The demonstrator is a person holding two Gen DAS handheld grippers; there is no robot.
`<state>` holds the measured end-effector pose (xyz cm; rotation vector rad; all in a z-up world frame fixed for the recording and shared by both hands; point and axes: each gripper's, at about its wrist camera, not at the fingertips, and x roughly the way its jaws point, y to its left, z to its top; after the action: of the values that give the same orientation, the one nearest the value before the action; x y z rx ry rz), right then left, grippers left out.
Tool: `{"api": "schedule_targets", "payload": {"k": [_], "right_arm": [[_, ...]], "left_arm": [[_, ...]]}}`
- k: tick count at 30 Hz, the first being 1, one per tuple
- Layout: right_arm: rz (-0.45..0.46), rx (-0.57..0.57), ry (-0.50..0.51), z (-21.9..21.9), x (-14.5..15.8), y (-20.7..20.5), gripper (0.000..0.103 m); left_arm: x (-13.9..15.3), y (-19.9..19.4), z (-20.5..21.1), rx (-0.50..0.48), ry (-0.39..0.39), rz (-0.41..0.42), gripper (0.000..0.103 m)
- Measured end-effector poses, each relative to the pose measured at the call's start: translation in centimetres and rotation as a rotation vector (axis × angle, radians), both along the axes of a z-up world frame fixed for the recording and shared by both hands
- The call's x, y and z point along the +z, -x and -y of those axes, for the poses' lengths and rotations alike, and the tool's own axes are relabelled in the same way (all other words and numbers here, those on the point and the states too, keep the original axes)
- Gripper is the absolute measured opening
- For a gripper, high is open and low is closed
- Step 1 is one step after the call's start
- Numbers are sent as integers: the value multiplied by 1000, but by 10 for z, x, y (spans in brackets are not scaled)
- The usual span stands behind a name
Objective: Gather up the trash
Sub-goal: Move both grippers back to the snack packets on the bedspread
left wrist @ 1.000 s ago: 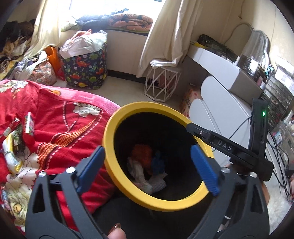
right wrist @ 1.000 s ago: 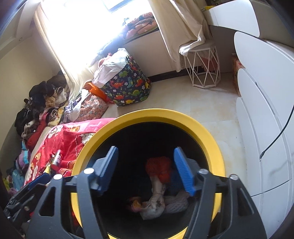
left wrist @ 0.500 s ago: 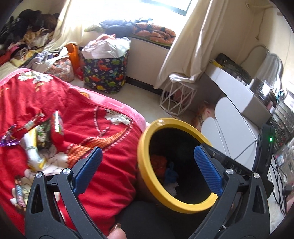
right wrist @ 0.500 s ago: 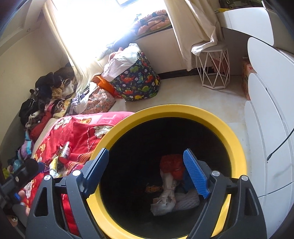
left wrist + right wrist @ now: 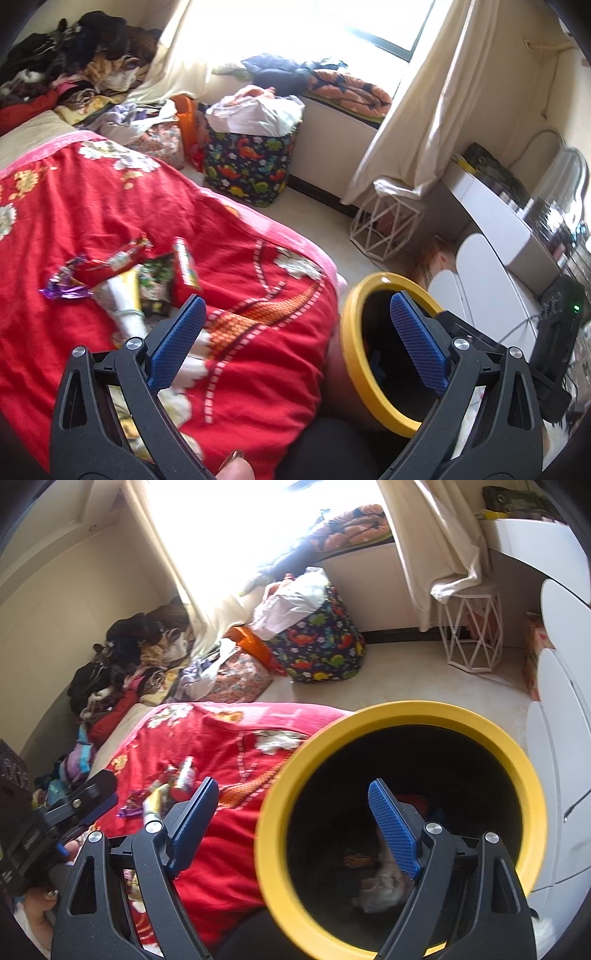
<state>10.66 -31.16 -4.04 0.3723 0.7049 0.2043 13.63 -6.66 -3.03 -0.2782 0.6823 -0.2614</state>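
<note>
Now that my left gripper has swung off the yellow-rimmed bin toward the bed, fingers apart and empty, the wrapper pile comes next; my right gripper gapes over the bin.

So the bed takes up the left side, with a pile of wrappers sitting on top of the blanket, roughly mid-bed. The trash bin stands on the floor right against the bed's right edge, and there's already crumpled trash down inside it. Left tongs hang over the bed's edge, wrappers ahead and to the left, bin just to the right. Right tongs straddle the bin's rim, one finger over the blanket, the other over the opening. Behind the bed, a fabric bag sits on the floor under the window, wire stool to its right.
</note>
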Motion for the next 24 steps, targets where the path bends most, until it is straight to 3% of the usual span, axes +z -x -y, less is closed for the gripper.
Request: {"api": "schedule_targets", "payload": {"k": [24], "right_arm": [[71, 302, 87, -126, 25, -27, 84]], "left_arm": [[6, 9, -142, 349, 0, 23, 92]]}}
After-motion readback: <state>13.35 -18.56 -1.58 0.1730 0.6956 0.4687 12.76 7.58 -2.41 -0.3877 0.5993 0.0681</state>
